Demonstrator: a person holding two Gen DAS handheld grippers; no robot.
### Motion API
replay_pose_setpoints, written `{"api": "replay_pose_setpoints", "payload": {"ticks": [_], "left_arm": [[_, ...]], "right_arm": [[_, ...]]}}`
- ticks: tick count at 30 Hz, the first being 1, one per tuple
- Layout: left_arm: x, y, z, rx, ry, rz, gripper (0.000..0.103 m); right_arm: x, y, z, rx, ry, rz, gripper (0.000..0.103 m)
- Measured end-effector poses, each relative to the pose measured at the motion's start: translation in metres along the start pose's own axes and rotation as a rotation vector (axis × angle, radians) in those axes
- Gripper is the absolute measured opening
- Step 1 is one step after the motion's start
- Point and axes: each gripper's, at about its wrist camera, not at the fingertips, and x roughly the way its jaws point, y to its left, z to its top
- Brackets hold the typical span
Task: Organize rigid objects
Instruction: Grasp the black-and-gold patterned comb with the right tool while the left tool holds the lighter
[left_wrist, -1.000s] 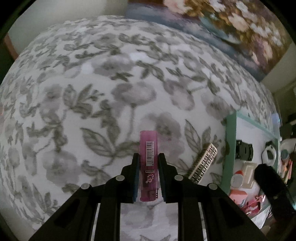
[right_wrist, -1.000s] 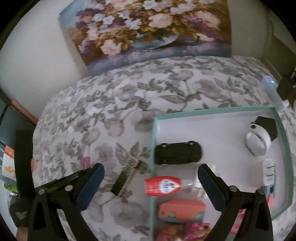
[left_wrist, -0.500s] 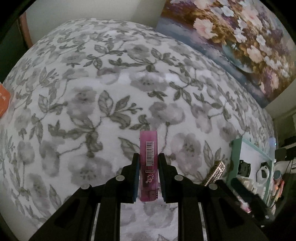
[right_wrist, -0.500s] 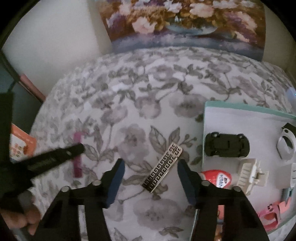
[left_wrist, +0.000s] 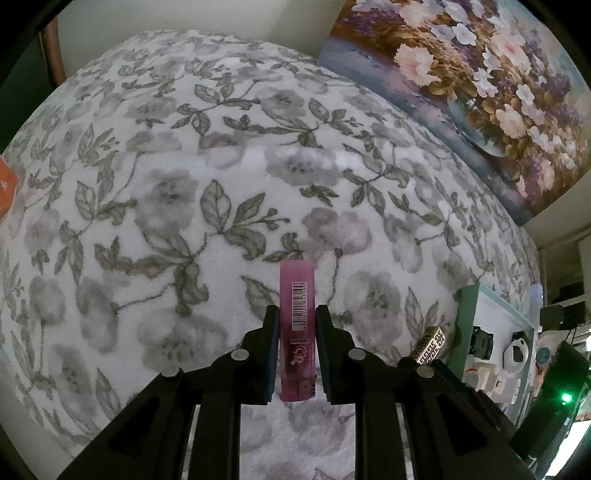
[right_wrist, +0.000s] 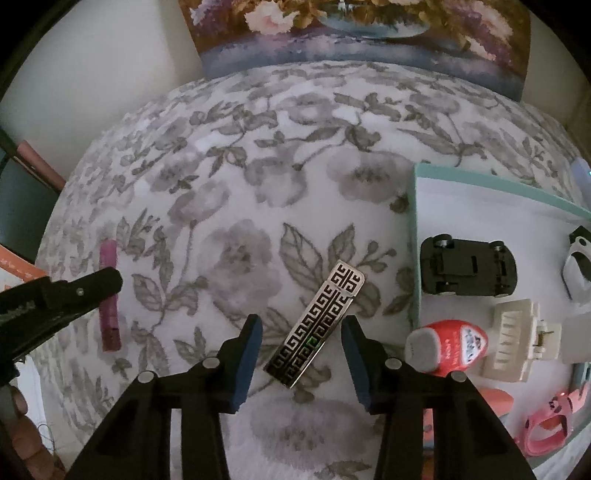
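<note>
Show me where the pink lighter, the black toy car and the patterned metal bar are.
pink lighter (left_wrist: 297, 325), left wrist view, on its barcode label.
black toy car (right_wrist: 467, 266), right wrist view, on its underside.
patterned metal bar (right_wrist: 316, 328), right wrist view, mid-length.

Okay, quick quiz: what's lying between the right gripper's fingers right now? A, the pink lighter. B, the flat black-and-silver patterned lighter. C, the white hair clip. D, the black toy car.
B: the patterned lighter lies on the cloth between the right gripper fingers, which are closing without touching it.
</note>
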Motion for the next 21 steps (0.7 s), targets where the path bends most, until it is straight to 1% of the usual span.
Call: {"api": "replay_pose_setpoints", "payload": {"ticks": [3, 4, 8, 21], "left_arm": [[0.001, 0.001, 0.0, -0.004, 0.002, -0.003, 0.02], [0.001, 0.002, 0.001, -0.004, 0.002, -0.002, 0.02], [0.003, 0.003, 0.001, -0.009, 0.007, -0.001, 0.02], [0.002, 0.002, 0.0, -0.004, -0.002, 0.019, 0.02]], "right_arm": [[0.005, 0.002, 0.001, -0.01, 0.001, -0.014, 0.042], [0.007, 0.003, 0.001, -0.012, 0.004, -0.009, 0.038], [0.011, 0.013, 0.001, -0.038, 0.008, -0.004, 0.035], [0.017, 0.028, -0.003, -0.114, -0.006, -0.059, 0.035]]}}
